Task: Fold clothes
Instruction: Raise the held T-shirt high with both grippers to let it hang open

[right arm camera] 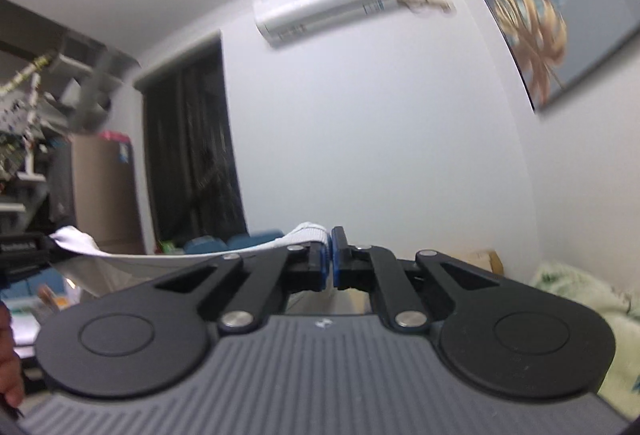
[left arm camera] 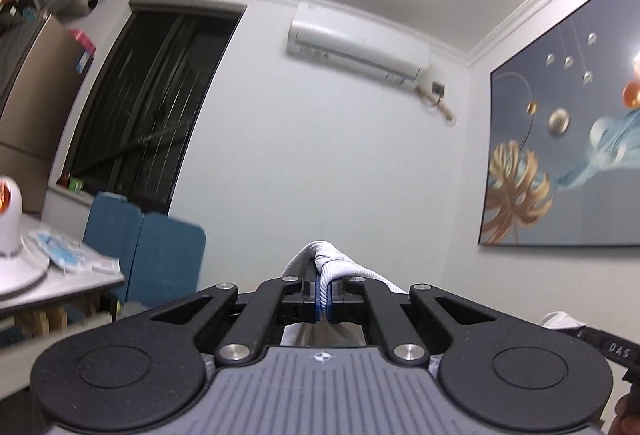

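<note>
Holding a white garment [left arm camera: 326, 261] up in the air, the 2 hand-held grippers are both pointing toward the far wall and its air conditioner [left arm camera: 358, 51], well above any bench. The left hand-held gripper [left arm camera: 325, 297] is clamped on a bunched, ribbed edge of the cloth, which is bulging up between its blue pads. The right hand-held gripper [right arm camera: 330, 267] is pinching another ribbed edge [right arm camera: 308, 233], and the fabric is stretching away to its left as a taut band toward the other tool. Judging from this, the garment is being spread before a fold. To do it well, both grips should be kept firm and level, with even tension, so the hanging cloth is falling straight without twisting.
</note>
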Demonstrator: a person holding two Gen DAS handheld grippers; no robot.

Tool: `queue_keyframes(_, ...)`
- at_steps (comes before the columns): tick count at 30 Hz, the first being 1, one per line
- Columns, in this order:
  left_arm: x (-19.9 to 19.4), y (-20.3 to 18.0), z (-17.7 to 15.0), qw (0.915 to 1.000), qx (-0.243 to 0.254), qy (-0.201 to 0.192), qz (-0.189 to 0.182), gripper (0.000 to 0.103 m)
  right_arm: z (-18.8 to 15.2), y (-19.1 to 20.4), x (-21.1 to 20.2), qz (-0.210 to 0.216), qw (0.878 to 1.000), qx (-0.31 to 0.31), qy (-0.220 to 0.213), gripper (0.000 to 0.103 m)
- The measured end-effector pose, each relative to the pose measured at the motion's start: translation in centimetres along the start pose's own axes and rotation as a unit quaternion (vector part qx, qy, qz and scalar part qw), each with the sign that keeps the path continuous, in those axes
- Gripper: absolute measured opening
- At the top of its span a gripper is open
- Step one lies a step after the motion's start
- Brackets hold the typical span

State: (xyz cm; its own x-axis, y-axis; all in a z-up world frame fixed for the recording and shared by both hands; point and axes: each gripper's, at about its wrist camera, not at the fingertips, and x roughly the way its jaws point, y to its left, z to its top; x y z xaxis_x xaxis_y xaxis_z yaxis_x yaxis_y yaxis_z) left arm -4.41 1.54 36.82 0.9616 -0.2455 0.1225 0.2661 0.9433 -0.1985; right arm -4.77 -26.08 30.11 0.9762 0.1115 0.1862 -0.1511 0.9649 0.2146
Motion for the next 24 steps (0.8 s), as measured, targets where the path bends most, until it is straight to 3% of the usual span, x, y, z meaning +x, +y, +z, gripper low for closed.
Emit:
queue_keyframes(6,-7.1,-3.8,8.4,0.9993,0.003,-0.029,-0.023,0.003,9.3,3.8,-6.7,0.011,0.998,-0.027,-0.059,0.005)
queue_keyframes(12,-11.1,-6.8,12.2,0.9988,0.006,-0.028,-0.041,0.003,13.0,4.2,-9.6,0.000,0.996,-0.048,-0.078,0.005)
queue_keyframes(17,-6.6,-6.7,8.3,0.9994,0.013,0.016,-0.029,0.003,9.9,0.9,-5.7,-0.022,0.999,-0.026,-0.027,0.005)
queue_keyframes(24,9.0,-2.1,-2.3,0.9945,0.019,0.102,0.006,0.003,-0.1,-4.7,5.9,-0.060,0.996,-0.004,0.064,0.005)
